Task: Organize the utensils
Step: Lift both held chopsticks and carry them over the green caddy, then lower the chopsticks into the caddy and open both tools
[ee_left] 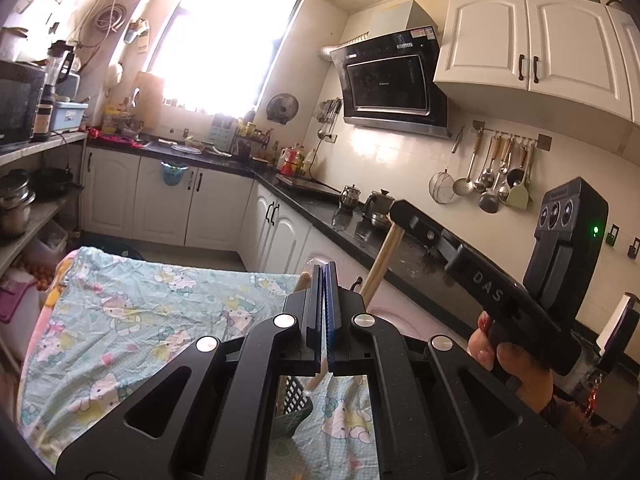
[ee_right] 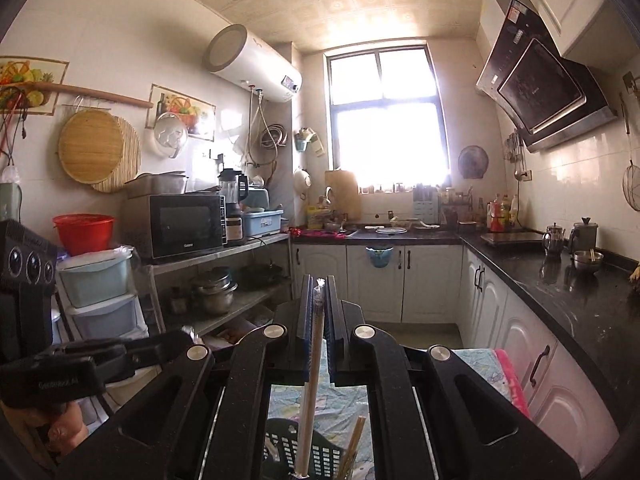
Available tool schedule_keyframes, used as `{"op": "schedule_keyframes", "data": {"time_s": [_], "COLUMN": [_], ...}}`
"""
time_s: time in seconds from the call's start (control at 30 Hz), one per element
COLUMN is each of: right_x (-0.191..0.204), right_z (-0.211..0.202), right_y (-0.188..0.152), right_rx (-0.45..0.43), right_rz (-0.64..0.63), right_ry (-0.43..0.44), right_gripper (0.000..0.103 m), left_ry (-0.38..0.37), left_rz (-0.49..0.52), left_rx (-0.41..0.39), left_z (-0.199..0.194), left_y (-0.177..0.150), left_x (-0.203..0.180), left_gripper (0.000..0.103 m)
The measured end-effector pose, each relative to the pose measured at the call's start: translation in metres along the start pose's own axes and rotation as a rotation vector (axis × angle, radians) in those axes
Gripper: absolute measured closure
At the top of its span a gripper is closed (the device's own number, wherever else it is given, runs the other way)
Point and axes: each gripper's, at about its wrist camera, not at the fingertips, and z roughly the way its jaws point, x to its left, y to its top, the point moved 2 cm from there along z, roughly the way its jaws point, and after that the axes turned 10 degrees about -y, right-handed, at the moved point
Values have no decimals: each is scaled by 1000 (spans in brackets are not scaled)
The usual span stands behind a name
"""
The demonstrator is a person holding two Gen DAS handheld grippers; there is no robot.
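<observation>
Right tool (ee_right: pixel 319 312) grips wrapped chopsticks (ee_right: pixel 314 368) — left tool (ee_left: pixel 325 304) closed, empty.

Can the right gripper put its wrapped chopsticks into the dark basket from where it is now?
Probably yes. The right gripper holds the wrapped chopsticks hanging down, and their lower end is over the open dark basket. Nothing seems to block it.

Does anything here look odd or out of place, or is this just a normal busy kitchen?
Mostly a normal kitchen. One oddity: the right gripper pinches a wrapped pair of chopsticks upright in mid-air above a dark slotted basket on the cartoon-print cloth.
</observation>
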Motion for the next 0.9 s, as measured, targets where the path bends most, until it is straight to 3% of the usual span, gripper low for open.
{"op": "schedule_keyframes", "data": {"time_s": [0.9], "right_x": [14], "right_z": [61], "right_y": [-70], "right_rx": [85], "right_rz": [-42], "right_ry": [-70], "right_gripper": [97], "left_ry": [24], "left_rz": [-92], "left_rx": [99], "left_z": [35], "left_y": [-51], "left_x": [42], "left_gripper": [103]}}
